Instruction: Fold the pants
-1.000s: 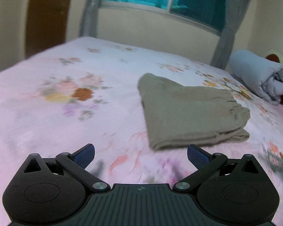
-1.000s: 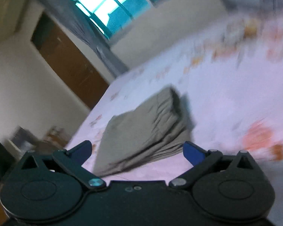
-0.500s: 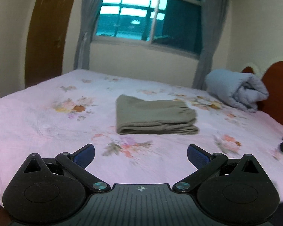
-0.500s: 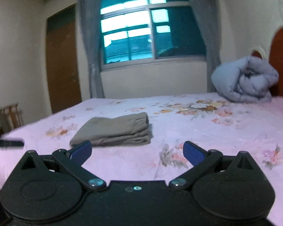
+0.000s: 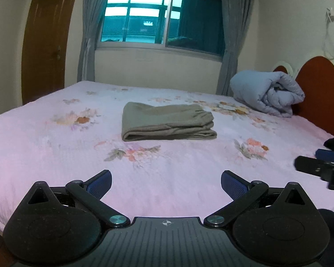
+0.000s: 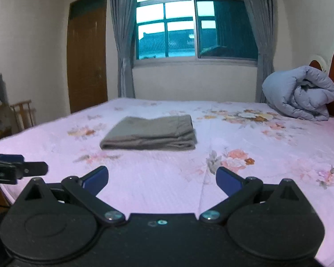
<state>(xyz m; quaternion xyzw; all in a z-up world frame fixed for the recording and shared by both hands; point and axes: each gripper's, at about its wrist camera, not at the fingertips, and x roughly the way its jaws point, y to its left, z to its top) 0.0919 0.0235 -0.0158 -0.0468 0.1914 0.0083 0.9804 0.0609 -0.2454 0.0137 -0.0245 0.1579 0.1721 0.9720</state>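
Olive-grey cloth, the pants [image 5: 167, 124], lies folded into a compact rectangular stack at the centre of the frame in both wrist views; the stack rests flat on the bed [image 5: 55, 155], on the pink floral sheet, with several layers visible along its near edge and a gathered waistband at its right end; no leg or loose flap extends beyond the outline.

Left tool [image 5: 166, 182]: jaws spread wide, blue pads apart, nothing between them; it sits at the lower edge of the frame, well apart from the pants. Right tool [image 6: 161, 178]: jaws likewise spread wide and empty, also well apart from the pants; each tool appears at the side margin of the other's view, so both are held near the near edge of the bed.

Task status, as a judgement: folding appears complete; the garment is reduced to a small, even stack and neither tool is in contact with it. Remaining work, if any, is limited to squaring the slightly uneven right end; the pictures show no further fold that is required.

Other items: a rolled blue-grey duvet [image 5: 267, 93] lies at the right of the frame against the red-brown headboard [image 5: 318, 89]; a window [image 5: 162, 20] with grey curtains occupies the upper centre; a brown door [image 5: 44, 44] stands at the left.
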